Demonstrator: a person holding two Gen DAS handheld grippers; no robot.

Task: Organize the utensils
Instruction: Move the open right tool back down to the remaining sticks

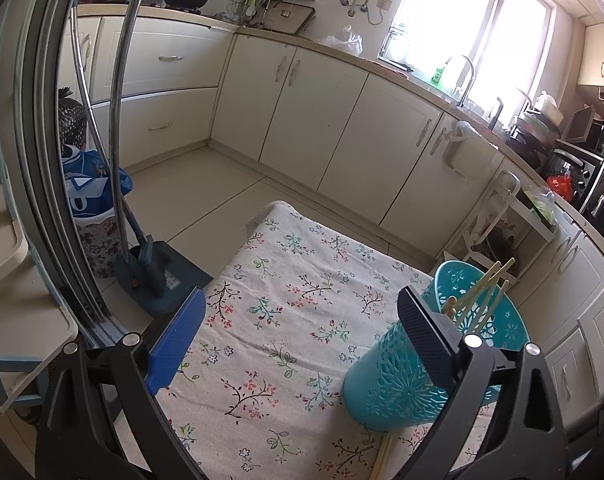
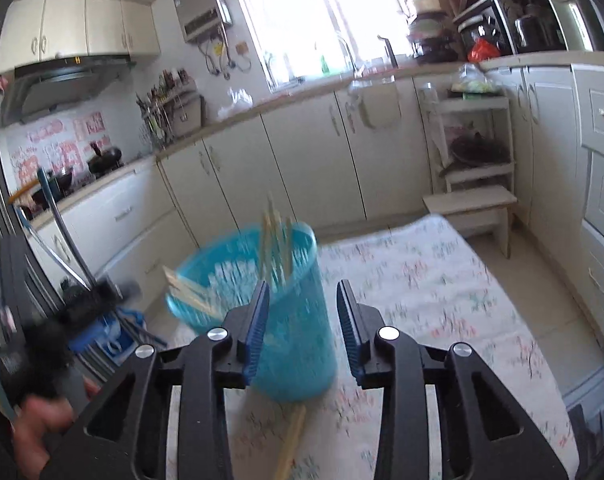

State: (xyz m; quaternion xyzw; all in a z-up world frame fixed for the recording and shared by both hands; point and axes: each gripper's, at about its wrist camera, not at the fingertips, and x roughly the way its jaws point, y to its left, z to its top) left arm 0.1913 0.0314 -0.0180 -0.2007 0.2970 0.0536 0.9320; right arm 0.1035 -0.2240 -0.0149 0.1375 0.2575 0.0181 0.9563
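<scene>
A teal perforated utensil basket (image 1: 414, 376) stands on the floral tablecloth (image 1: 285, 320), with several wooden chopsticks (image 1: 482, 292) sticking out of it. Loose chopsticks (image 1: 382, 456) lie on the cloth by its base. My left gripper (image 1: 302, 336) is open and empty; its right finger sits just in front of the basket. In the right wrist view the basket (image 2: 293, 344) is blurred, with chopsticks (image 2: 275, 236) inside and loose chopsticks (image 2: 289, 440) on the cloth below. My right gripper (image 2: 304, 328) is open, right in front of the basket.
Cream cabinets (image 1: 302, 120) run along the walls beyond the table. A mop and dustpan (image 1: 157, 276) and a floral bin (image 1: 93, 240) stand on the floor to the left. A small white step shelf (image 2: 474, 184) stands beyond the table's far end.
</scene>
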